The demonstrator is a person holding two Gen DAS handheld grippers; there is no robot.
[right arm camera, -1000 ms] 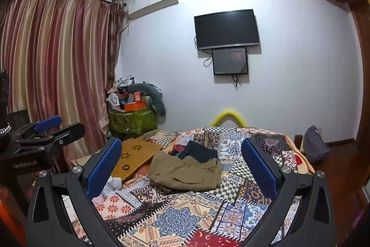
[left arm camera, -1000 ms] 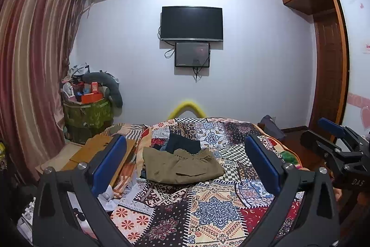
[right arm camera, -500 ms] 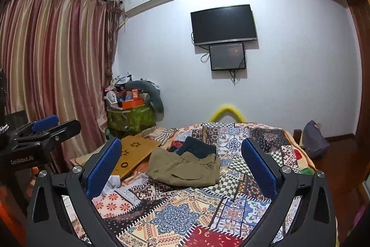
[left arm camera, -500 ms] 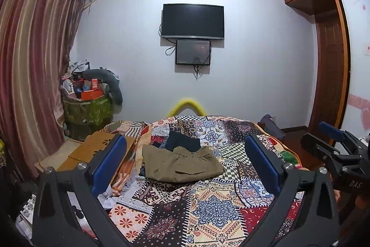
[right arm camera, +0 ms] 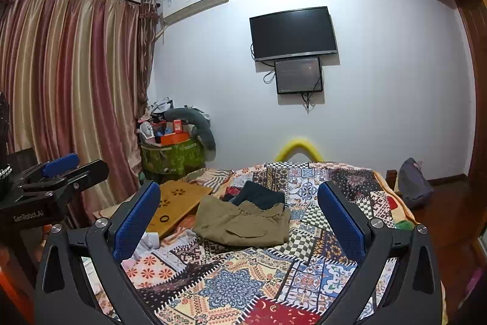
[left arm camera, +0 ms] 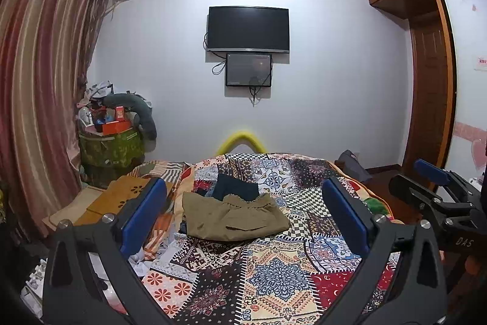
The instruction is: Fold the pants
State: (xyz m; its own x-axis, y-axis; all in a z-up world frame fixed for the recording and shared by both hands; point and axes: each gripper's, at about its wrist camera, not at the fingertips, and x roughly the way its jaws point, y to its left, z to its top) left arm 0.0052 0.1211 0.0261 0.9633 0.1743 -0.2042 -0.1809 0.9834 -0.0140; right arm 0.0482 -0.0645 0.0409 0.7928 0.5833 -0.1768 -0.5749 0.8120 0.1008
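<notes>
Pants (left arm camera: 234, 218) lay beyond both claws, a compact khaki bundle on the patchwork bed (left arm camera: 274, 273), well apart from either. The left claw (left arm camera: 243, 221) and right claw (right arm camera: 239, 221) hung spread wide, holding nothing, and over the last second had only lifted slightly. That bundle suited either crumpled pants awaiting folding, or a finished fold.

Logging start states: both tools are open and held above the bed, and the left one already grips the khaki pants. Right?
Not quite. The left tool grips nothing; the khaki pants lie untouched on the bed, as the left wrist view shows. Both tools, including the right tool, are open.
</notes>
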